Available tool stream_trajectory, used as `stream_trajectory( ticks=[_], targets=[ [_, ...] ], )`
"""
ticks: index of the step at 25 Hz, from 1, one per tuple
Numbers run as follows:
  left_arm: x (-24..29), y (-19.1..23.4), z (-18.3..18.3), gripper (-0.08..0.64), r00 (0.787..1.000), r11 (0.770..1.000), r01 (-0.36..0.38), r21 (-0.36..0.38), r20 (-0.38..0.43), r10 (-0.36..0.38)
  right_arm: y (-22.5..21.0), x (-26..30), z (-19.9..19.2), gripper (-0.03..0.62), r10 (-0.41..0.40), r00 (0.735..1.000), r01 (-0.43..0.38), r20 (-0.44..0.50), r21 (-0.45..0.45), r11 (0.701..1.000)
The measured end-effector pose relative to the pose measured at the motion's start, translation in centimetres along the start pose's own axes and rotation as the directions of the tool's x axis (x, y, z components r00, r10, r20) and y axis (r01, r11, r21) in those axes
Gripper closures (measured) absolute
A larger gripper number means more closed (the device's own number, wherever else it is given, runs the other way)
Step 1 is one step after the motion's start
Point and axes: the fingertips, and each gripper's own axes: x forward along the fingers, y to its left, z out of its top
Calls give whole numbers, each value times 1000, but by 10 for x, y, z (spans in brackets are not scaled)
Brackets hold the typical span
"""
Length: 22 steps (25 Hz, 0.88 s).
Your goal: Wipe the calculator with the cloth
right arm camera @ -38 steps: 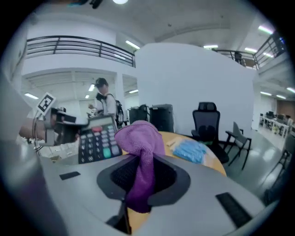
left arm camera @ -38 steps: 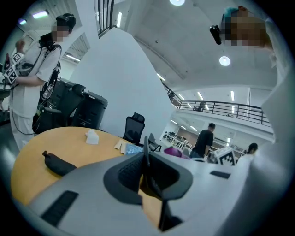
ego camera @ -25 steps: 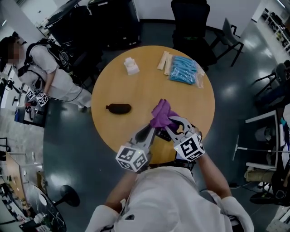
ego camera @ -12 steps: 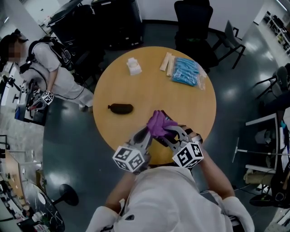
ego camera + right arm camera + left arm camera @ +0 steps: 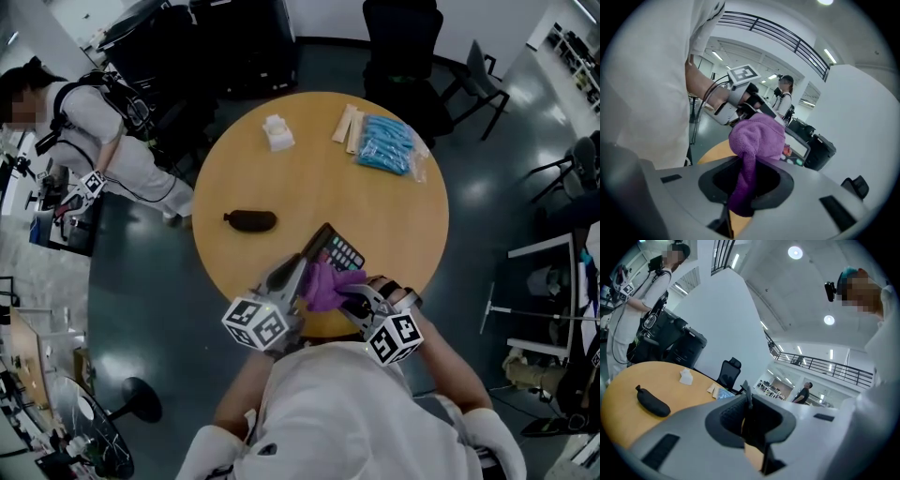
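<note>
Since the earlier frame both tools have drawn back toward the person, and the cloth [image 5: 326, 284] has slid off the keys it covered, so the calculator [image 5: 336, 249] now shows its keypad. The round table [image 5: 281, 187] carries everything. The calculator is lifted and tilted above the table's near edge, its near end clamped edge-on in the left tool [image 5: 300, 269], whose jaws are pressed onto the thin dark body. The right tool [image 5: 354, 298] pinches a fold of the purple cloth, the bunched rest bulging past the jaws and resting against the calculator's lower part. The main risk, as I judge it, is the thin grip: a hard stroke of the cloth could twist the calculator out of the left jaws and drop it on the table or over the rim just below. The cloth is held by one fold only, so dragging it could also pull it free, or let bare jaw tips scrape the keys. Counted: one table, one other person [image 5: 103, 141] standing well off to the left, two tools, one calculator, one blue packet [image 5: 384, 145], one cloth, one dark pouch [image 5: 250, 221], a small tan bundle [image 5: 345, 127] whose number of pieces I cannot tell, and one white wad [image 5: 276, 132].
</note>
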Motion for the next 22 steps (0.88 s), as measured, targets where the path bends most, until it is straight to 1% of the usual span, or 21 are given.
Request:
stream_trajectory(
  ticks=[4, 6, 8, 9, 11, 14, 16, 18, 20, 22],
  targets=[
    [-3, 6, 5, 514, 1000, 1000, 4, 11, -3, -4, 30, -2, -10, 518, 78, 996, -79, -35, -16, 997],
    [-2, 9, 5, 514, 1000, 1000, 10, 13, -8, -10, 43, -6, -15, 518, 115, 993, -116, -38, -19, 993],
    [-2, 12, 2, 514, 1000, 999, 19, 26, -26, -18, 49, -17, -14, 518, 129, 992, -129, 3, 2, 992],
    [-2, 13, 1, 514, 999, 999, 25, 37, -40, -24, 46, -25, -11, 518, 121, 992, -122, 38, 26, 992],
    [-3, 13, -2, 514, 996, 997, 48, 54, -72, -44, 26, -38, -4, 518, 71, 993, -79, 98, 75, 994],
    [-4, 8, -5, 514, 991, 994, 92, 66, -104, -85, -27, -50, 0, 518, -57, 990, 45, 129, 95, 994],
    [-3, 5, -8, 514, 988, 992, 109, 70, -118, -100, -67, -57, 6, 518, -150, 978, 137, 148, 92, 986],
    [-3, 0, -12, 514, 985, 990, 125, 71, -130, -115, -98, -60, 13, 518, -217, 963, 207, 162, 76, 975],
    [-4, -6, -12, 514, 981, 986, 152, 70, -133, -142, -116, -53, 14, 518, -244, 958, 240, 152, 39, 970],
    [-4, -14, -9, 514, 978, 982, 179, 68, -123, -170, -119, -38, 9, 518, -223, 966, 225, 127, 5, 974]
  ],
)
